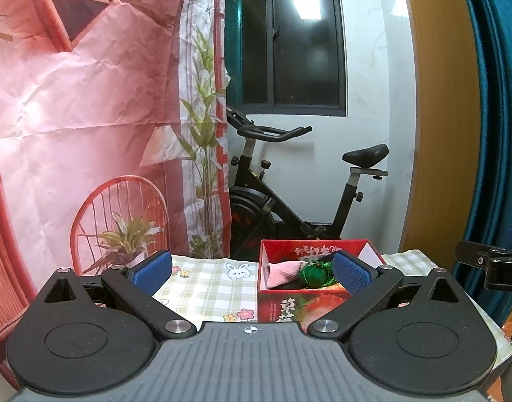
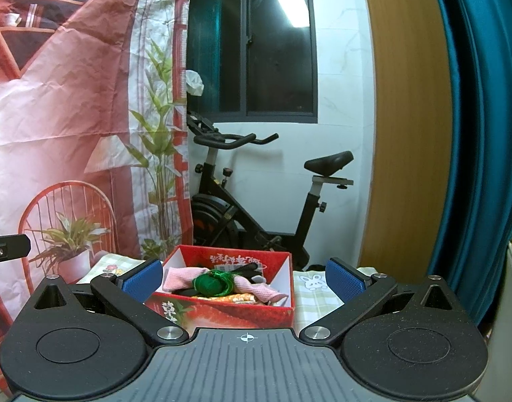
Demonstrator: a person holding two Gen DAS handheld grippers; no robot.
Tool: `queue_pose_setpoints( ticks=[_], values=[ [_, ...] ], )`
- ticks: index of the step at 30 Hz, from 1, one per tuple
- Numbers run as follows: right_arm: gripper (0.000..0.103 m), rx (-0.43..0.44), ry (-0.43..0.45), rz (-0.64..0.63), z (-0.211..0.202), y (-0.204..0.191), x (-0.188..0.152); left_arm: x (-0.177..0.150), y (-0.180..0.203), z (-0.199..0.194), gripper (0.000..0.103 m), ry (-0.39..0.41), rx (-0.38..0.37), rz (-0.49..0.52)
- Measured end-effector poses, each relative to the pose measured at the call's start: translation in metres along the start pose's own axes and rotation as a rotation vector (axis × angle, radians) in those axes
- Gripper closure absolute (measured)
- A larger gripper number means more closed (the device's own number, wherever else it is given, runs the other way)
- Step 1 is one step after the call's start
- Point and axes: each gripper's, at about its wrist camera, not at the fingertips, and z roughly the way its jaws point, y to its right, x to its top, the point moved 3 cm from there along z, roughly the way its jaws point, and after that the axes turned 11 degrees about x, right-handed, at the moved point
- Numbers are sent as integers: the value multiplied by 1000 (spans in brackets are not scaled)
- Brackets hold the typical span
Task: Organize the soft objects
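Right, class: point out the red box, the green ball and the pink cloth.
red box (image 2: 222, 313), right wrist view, on its front wall.
green ball (image 2: 207, 284), right wrist view, on its middle.
pink cloth (image 1: 282, 273), left wrist view, on its folded middle.

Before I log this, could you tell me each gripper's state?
Left gripper: open, holding nothing.
Right gripper: open, holding nothing.

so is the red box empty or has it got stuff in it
Not empty: the open-topped red box holds a pink cloth and a green ball.
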Motion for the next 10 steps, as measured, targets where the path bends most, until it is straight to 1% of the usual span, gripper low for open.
queue_pose_setpoints(
  ticks=[10],
  values=[
    [0,-3,-2,5,2,2,-6,-2,-1,4,0,-10,-4,-4]
  ],
)
